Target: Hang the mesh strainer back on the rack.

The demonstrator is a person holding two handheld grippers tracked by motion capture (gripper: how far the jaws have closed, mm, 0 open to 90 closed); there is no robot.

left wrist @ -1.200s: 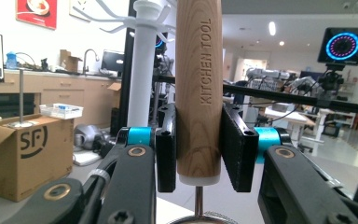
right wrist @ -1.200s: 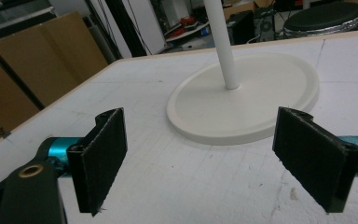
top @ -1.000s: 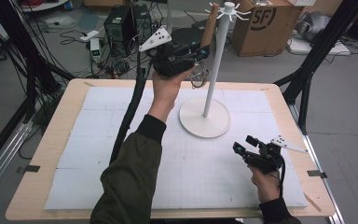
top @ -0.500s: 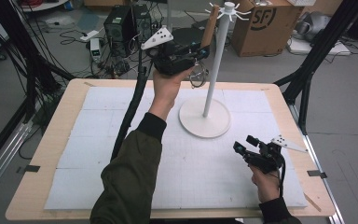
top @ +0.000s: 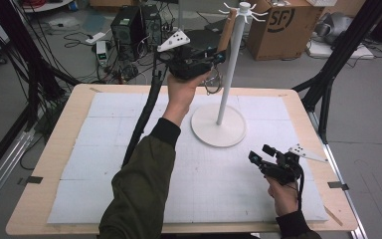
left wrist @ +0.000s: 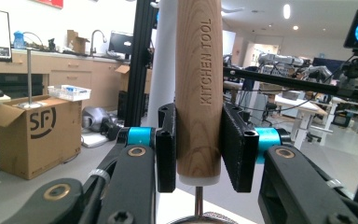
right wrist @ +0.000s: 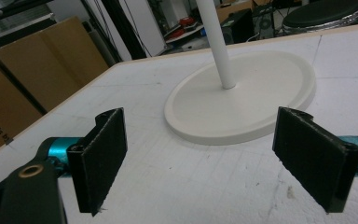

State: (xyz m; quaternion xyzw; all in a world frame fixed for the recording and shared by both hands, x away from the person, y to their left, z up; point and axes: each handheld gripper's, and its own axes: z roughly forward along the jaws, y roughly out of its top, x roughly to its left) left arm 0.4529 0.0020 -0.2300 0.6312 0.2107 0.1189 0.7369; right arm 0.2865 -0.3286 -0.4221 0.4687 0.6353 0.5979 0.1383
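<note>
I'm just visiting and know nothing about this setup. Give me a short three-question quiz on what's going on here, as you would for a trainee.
1. True or false: the left tongs are shut on the wooden handle stamped KITCHEN TOOL.
2. Multiple choice: the right tongs are (A) shut on the white stand's pole, (B) open with nothing between them, (C) shut on a cardboard box.
3. Fill in: the white stand rests its round base on the ______.

Key:
1. True. The pads press on both sides of the handle.
2. B. The jaws stand wide apart above the table, facing the stand's base.
3. Table.
</note>
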